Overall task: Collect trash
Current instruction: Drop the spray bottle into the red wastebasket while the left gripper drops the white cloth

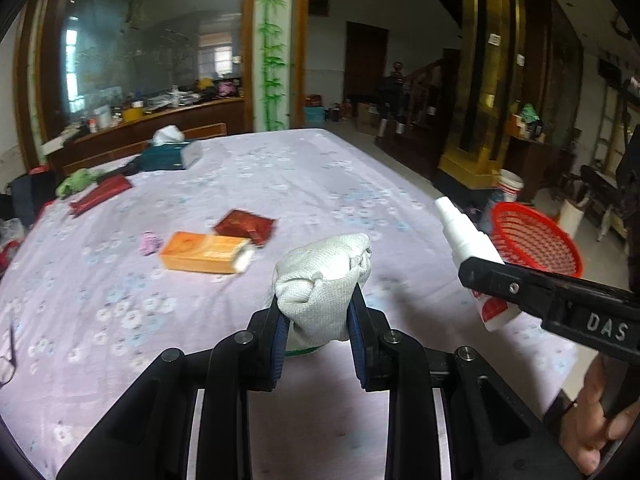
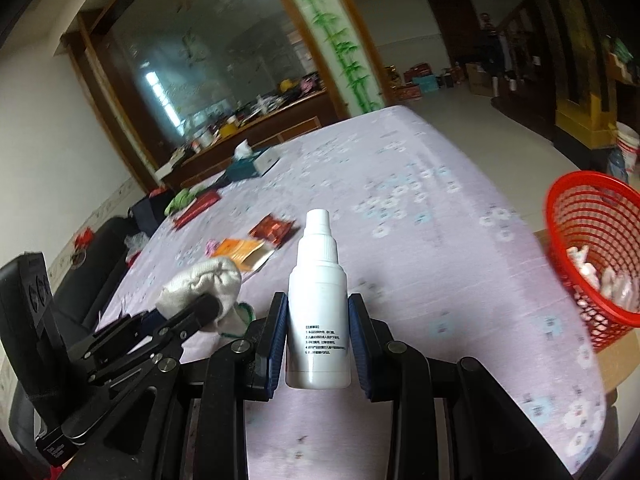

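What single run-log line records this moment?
left gripper: shut on white glove | right gripper: shut on white bottle | red basket: right of table, holds trash

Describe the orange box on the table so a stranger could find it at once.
Start at the big table under the lilac flowered cloth. Near its middle, beyond the white cloth bundle held in the left gripper, lies the orange box, flat, with one pale end open. It sits between a small pink item and a dark red packet; it alone is orange.
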A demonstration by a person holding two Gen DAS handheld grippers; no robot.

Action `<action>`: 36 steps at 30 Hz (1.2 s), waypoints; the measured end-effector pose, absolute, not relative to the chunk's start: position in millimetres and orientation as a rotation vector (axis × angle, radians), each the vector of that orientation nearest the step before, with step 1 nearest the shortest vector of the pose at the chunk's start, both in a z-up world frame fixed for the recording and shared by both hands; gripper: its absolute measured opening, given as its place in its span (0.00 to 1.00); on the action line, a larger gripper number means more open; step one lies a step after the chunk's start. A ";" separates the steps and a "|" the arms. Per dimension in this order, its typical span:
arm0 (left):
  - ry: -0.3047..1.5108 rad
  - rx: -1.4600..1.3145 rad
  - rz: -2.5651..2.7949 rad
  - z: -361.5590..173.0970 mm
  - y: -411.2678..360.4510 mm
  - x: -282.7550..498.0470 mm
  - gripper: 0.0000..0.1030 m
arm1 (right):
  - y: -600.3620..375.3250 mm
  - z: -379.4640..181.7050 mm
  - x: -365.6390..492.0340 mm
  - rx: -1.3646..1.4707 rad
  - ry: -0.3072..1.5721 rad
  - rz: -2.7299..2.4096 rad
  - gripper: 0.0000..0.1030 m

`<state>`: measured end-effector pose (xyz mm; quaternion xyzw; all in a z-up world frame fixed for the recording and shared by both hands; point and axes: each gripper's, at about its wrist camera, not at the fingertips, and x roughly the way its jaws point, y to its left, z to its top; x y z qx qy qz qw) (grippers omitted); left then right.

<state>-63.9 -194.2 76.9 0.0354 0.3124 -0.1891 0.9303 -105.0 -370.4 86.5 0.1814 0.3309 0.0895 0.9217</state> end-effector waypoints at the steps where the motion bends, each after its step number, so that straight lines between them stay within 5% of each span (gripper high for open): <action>1: 0.646 0.069 -0.410 78.6 -200.6 -62.3 0.25 | -378.6 88.4 -106.7 0.384 0.671 0.170 0.31; 27: 0.799 0.014 -0.926 92.8 -454.3 -17.6 0.25 | -612.0 102.8 -135.5 0.590 0.552 -0.295 0.32; 28: 0.802 0.010 -0.926 90.9 -462.0 -14.6 0.27 | -613.5 101.2 -132.8 0.584 0.559 -0.299 0.32; 30: 0.812 0.006 -0.913 86.8 -469.2 -10.0 0.54 | -617.3 96.8 -127.6 0.572 0.587 -0.321 0.39; 31: 0.824 -0.001 -0.896 84.4 -468.7 -8.0 0.59 | -618.8 95.4 -128.9 0.585 0.582 -0.325 0.41; 36: 0.824 -0.022 -0.884 85.0 -442.9 -10.3 0.59 | -615.5 98.1 -137.7 0.599 0.556 -0.319 0.41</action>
